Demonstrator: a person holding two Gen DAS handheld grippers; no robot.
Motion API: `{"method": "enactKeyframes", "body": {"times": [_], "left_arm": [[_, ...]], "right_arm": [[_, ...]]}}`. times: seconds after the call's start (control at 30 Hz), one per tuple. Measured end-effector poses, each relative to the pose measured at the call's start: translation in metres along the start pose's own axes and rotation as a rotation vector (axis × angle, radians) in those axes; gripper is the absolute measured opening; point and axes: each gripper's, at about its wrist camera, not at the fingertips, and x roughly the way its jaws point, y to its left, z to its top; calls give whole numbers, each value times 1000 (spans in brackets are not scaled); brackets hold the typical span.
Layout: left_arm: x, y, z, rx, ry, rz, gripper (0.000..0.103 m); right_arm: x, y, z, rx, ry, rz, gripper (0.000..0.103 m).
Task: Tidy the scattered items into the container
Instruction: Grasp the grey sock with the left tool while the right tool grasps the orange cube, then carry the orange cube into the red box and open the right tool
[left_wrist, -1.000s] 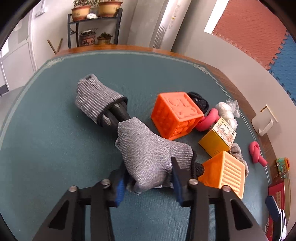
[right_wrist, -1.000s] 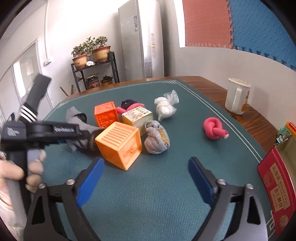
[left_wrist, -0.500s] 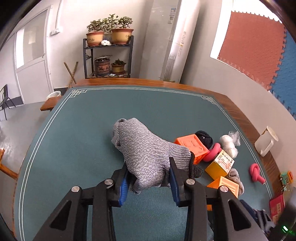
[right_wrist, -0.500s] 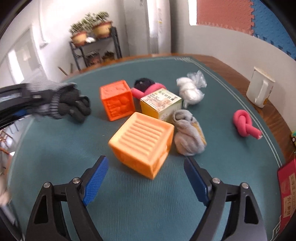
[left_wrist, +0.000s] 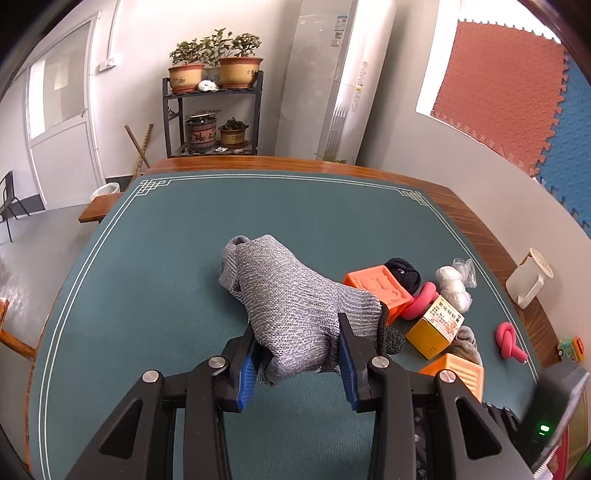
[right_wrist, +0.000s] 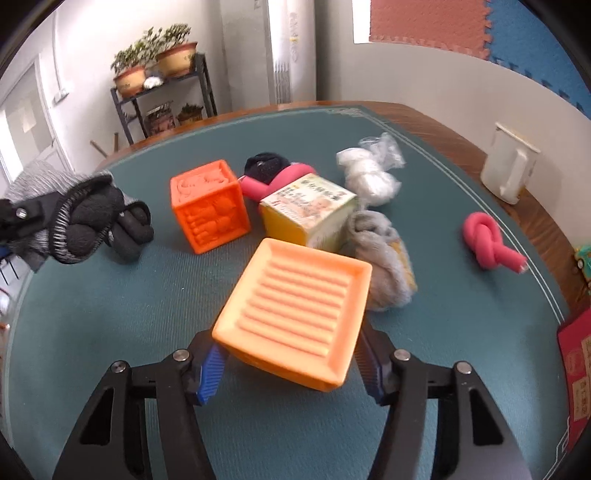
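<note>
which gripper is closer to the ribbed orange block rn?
Right. The right gripper straddles the ribbed orange block, pads at its sides. The left gripper is shut on the grey glove, lifted off to the block's left.

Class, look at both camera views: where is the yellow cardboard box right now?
The yellow cardboard box sits mid-table in the right wrist view, between the embossed orange cube on its left and the grey sock bundle on its right, just beyond the ribbed orange block.

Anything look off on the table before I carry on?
Nothing damaged or spilled. The left gripper holds the grey glove clear of the mat. The ribbed orange block sits tilted between the right gripper's fingers, leaning toward the grey sock bundle.
</note>
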Motion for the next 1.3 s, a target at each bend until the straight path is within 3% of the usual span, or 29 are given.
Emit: {"method": "enactKeyframes", "body": {"times": [0.3,0.7,1.0,1.3], "left_arm": [[-12,-28,-12,79,-27,-28,39],[-47,-89,-52,241,-66,-94,39],[-63,-161,-79,357,-38,-180,39],[-73,-252,-109,487,7,-286,39]], "right_arm": [[-85,-56,-18,107,-182,-22,64],[-176,-168,-58,295,-289,-201,65],[-216,-270,-103,449,-298,-356,65],[-224,-322,-126,498,-259,-359,67]]}}
